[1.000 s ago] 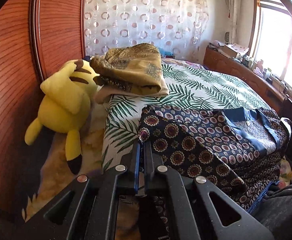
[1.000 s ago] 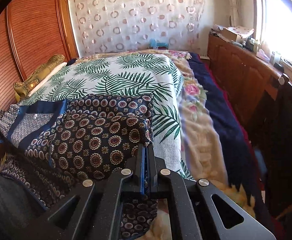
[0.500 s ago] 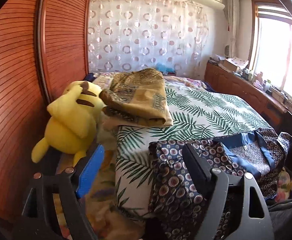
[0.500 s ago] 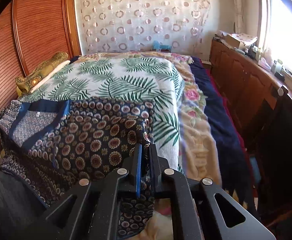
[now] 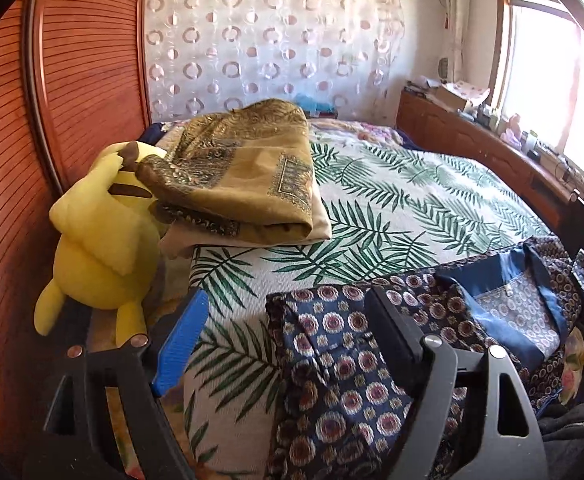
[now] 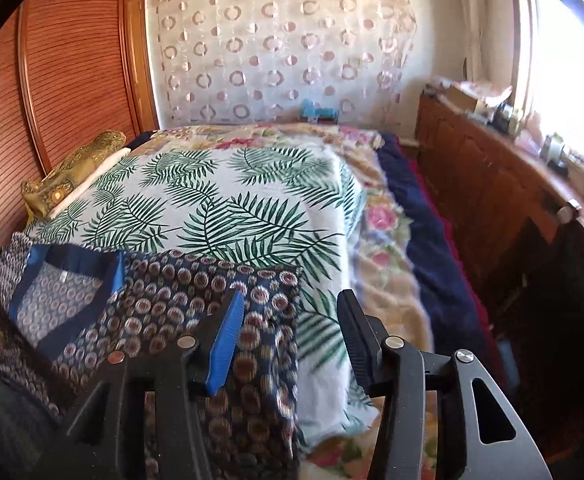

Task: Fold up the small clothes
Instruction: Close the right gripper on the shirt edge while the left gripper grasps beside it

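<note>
**Both jaws spread over the folded patterned garment**

Left wrist view: the left gripper [image 5: 283, 344] has its jaws spread wide and holds nothing. The dark patterned garment [image 5: 332, 364], navy with round medallions and a plain blue neckline band, lies on the leaf-print bedspread [image 5: 404, 200] at the near edge of the bed. Its folded corner sits between the two jaws, closer to the black one on the right; the blue-padded jaw on the left stands over bare bedspread. Further up the bed lies a folded gold-brown cloth [image 5: 251, 176], and beside it, against the wooden headboard [image 5: 83, 80], a yellow plush toy [image 5: 99, 248].

Right wrist view: the right gripper [image 6: 292, 336] also has its jaws spread, with nothing pinched. The garment's other folded corner lies just under and to the left of the blue-padded jaw; the black jaw on the right stands over the bedspread, apart from the cloth. This view is a little blurred low down.

In my judgement, one fold is laid and the next needs a new grasp. To do it well, each gripper should go down onto one edge of the fold, take all layers together, and lift evenly, so that the layers do not slip apart.
</note>
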{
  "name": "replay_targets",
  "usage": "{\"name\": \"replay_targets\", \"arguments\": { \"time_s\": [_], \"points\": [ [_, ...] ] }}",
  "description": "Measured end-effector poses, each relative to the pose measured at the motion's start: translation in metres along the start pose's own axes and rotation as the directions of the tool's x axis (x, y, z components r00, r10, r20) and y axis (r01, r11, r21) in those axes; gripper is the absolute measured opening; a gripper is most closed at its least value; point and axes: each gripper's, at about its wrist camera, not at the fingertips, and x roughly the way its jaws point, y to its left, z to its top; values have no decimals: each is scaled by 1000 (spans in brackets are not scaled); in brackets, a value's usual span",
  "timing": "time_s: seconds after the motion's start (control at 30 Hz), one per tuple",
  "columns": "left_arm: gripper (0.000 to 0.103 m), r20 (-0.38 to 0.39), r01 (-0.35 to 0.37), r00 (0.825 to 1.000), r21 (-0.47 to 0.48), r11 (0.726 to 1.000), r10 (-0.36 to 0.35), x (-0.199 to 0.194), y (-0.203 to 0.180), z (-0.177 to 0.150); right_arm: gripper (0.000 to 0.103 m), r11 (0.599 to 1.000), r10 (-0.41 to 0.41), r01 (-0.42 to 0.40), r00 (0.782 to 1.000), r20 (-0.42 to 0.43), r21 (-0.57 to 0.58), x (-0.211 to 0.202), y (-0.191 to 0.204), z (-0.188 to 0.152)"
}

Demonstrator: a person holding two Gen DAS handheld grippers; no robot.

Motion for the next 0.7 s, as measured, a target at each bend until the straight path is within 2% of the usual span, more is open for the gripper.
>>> {"name": "replay_targets", "arguments": {
  "time_s": [0.2,0.33,0.4,0.47,0.53,0.63,0.7],
  "points": [
    [81,-28,7,1000,2,1000,-7,14,2,8,50,1000,19,-19,997,-78,0,52,2,18],
    [81,-64,37,997,-19,999,-39,26,3,6,50,1000,14,-17,989,-147,-18,78,6,22],
    [74,-97,39,994,-19,999,-41,35,1,3,50,1000,8,-12,986,-168,-20,87,3,22],
    [56,-121,59,991,-28,998,-62,41,1,1,50,1000,2,-5,983,-182,-17,94,1,24],
    [48,-147,66,987,-45,997,-72,48,3,-2,51,1000,10,-11,983,-183,-8,97,0,24],
    [41,-160,70,984,-62,996,-79,53,7,-4,51,1000,15,-17,984,-179,-8,98,2,25],
    [40,-171,83,981,-75,994,-95,56,9,-4,51,999,26,-29,983,-181,-14,97,3,24]
  ]
}}
